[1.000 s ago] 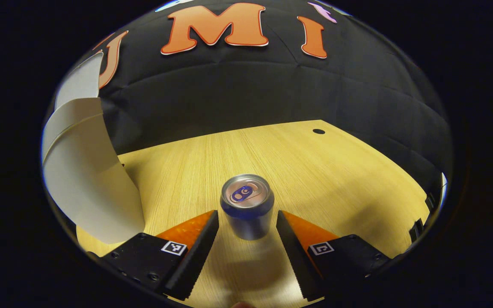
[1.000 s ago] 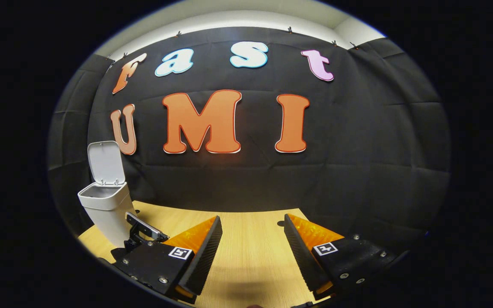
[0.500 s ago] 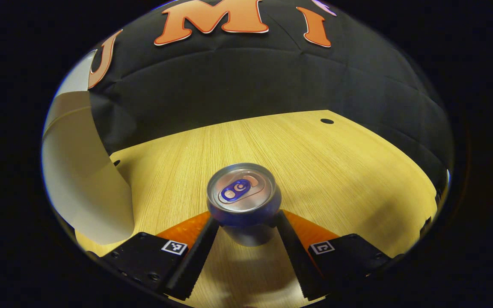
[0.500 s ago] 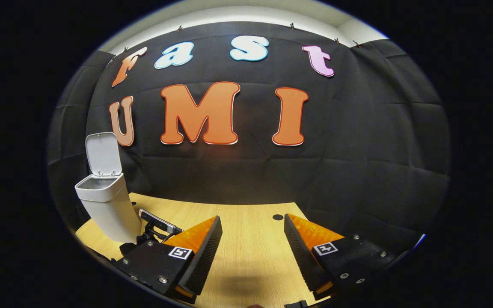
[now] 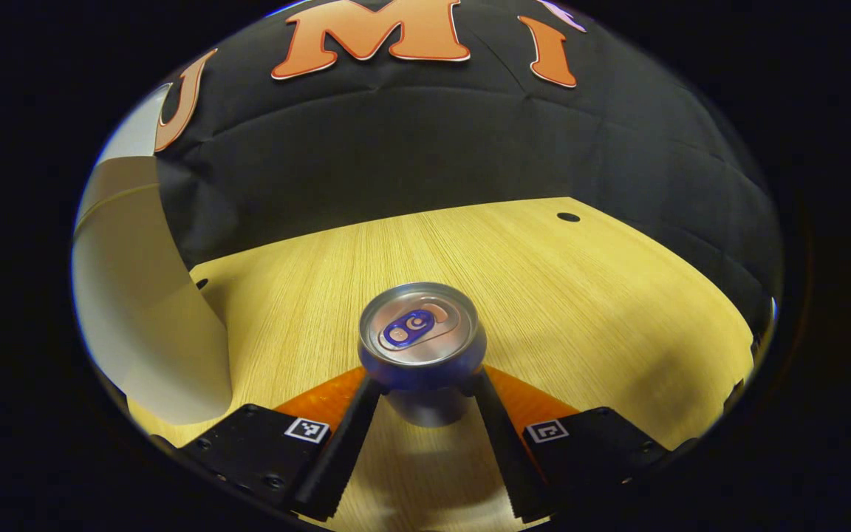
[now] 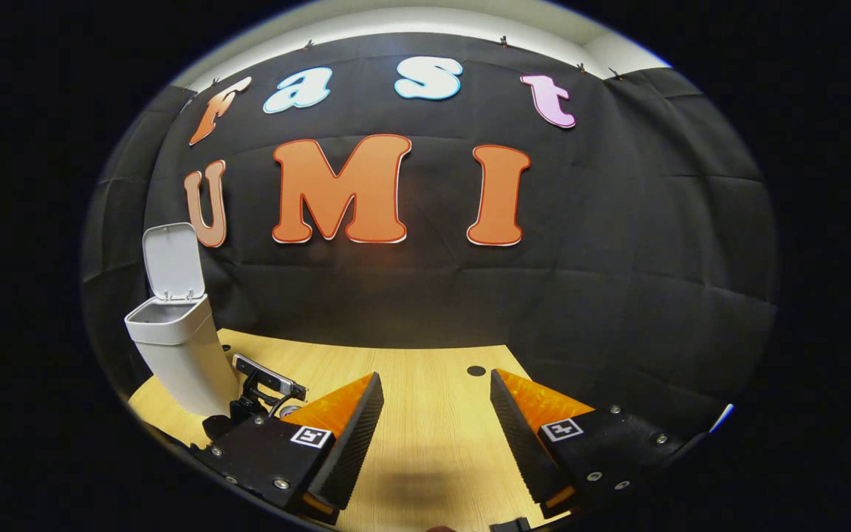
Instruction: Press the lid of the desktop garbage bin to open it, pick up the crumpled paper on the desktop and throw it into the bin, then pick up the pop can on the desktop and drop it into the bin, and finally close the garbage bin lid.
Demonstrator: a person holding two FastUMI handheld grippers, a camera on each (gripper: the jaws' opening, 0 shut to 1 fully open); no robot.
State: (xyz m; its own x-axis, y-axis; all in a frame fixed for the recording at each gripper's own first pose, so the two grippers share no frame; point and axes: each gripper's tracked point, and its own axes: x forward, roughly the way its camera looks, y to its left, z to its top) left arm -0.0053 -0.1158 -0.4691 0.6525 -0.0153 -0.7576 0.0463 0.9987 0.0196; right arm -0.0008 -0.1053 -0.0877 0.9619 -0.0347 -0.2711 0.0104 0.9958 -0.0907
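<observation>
Desk [image 5: 544, 281] unchanged; left gripper [image 5: 421, 384] fingers now clamp can [image 5: 421, 341]; right gripper [image 6: 436, 403] spread, empty.

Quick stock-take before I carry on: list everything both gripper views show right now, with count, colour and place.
pop can: 1, silver top with blue tab and blue-and-silver body, upright on the desktop between the left gripper's fingers.
garbage bin: 1, white, lid raised, at the desktop's far left in the right gripper view; its wall fills the left edge of the left gripper view.
desktop: 1, light wood grain, with a small dark hole near the back edge.
left gripper: 1, fingers pressed on both sides of the pop can.
right gripper: 1, fingers spread, nothing between them, above the desktop.
</observation>
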